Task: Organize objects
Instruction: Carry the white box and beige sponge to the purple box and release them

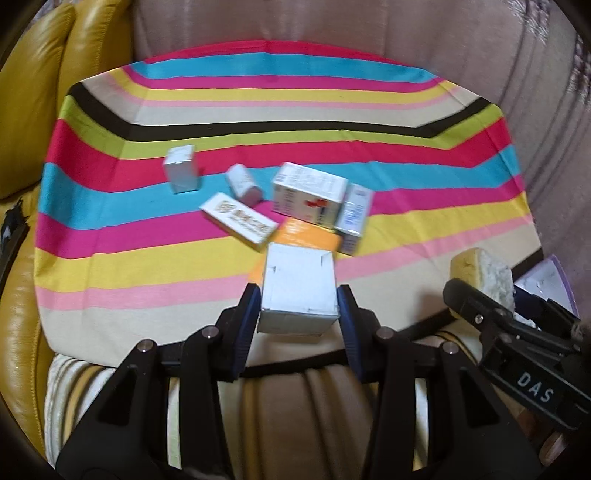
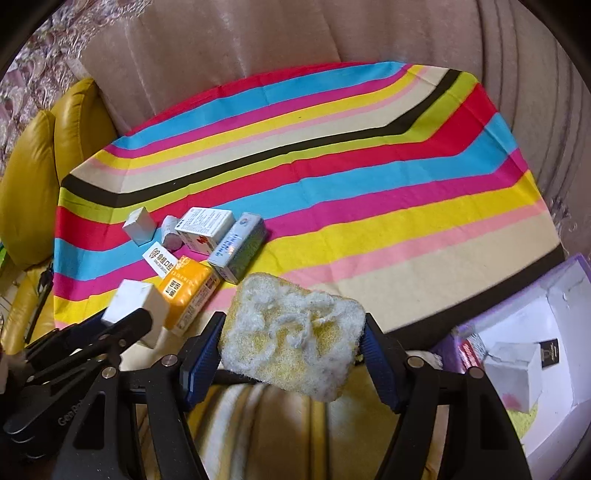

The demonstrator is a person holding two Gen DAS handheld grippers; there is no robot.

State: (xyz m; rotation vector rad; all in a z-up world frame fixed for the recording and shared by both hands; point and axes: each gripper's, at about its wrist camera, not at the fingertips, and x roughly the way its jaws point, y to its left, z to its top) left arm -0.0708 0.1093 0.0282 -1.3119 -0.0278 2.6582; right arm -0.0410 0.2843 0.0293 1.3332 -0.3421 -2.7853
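Because both loads are lifted clear of the striped surface (image 2: pixel 369 184), the white box (image 1: pixel 297 291) is clamped in the left tongs (image 1: pixel 298 314) and the sponge (image 2: pixel 291 336) in the right tongs (image 2: pixel 291 354), probably bound for the purple tray (image 2: pixel 561 295) at lower right; six boxes remain clustered at centre left.

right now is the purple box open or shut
Open: the purple box has no lid on, and its white inside shows a small white carton.

A: What lies under it all?
B: A striped cloth (image 1: pixel 295 122) over the worktop.
A: And around it?
B: Yellow leather cushion (image 1: pixel 33 96) at ten o'clock, pinkish curtain (image 2: pixel 332 33) at twelve
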